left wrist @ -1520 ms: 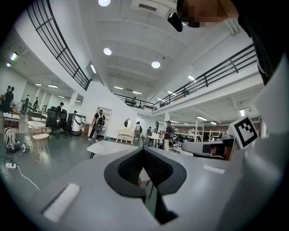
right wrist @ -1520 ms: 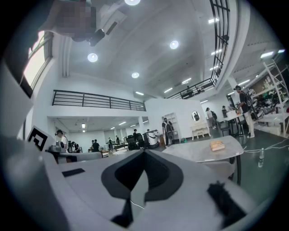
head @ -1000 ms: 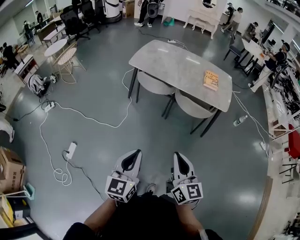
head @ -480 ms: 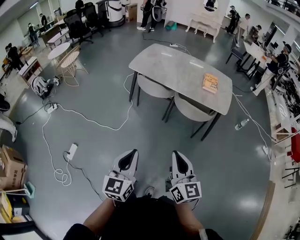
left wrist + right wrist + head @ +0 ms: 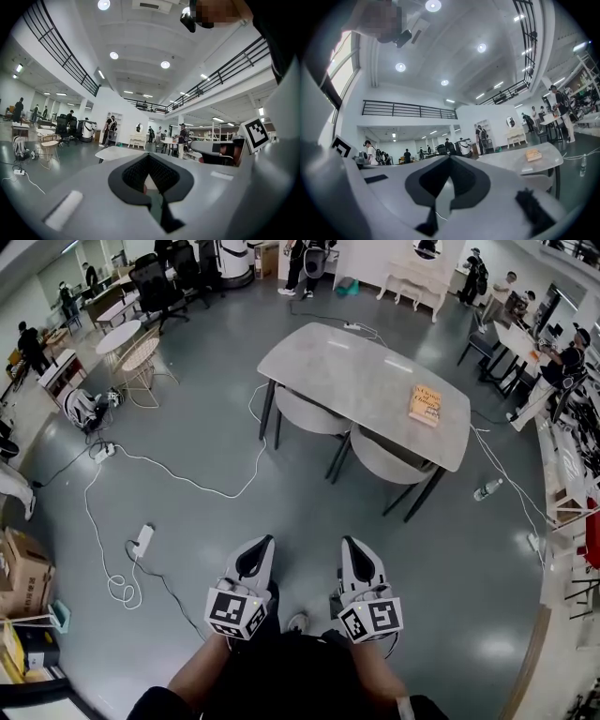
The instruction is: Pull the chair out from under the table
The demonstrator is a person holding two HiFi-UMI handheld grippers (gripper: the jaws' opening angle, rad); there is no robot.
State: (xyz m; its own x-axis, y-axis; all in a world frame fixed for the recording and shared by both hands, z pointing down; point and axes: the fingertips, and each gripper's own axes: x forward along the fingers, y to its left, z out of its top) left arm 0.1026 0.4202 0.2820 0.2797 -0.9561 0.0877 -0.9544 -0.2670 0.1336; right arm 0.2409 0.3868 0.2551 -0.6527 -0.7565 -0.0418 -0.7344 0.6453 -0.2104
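A grey stone-topped table (image 5: 347,371) stands ahead in the head view, with two pale round-backed chairs tucked under its near side: one on the left (image 5: 307,409) and one on the right (image 5: 386,457). My left gripper (image 5: 265,547) and right gripper (image 5: 351,547) are held side by side low in the head view, well short of the chairs, both shut and empty. The table (image 5: 112,151) shows beyond the jaws in the left gripper view. In the right gripper view the table (image 5: 520,161) and a chair (image 5: 536,181) lie to the right.
A book (image 5: 425,402) lies on the table's right end. A white cable (image 5: 178,476) and power strips (image 5: 142,540) trail over the grey floor to my left. A bottle (image 5: 487,488) lies on the floor right of the table. Wire chairs (image 5: 141,362), desks and people stand farther off.
The table and chairs sit slightly differently in the head view as I shift; both grippers stay shut and close together in front of me.
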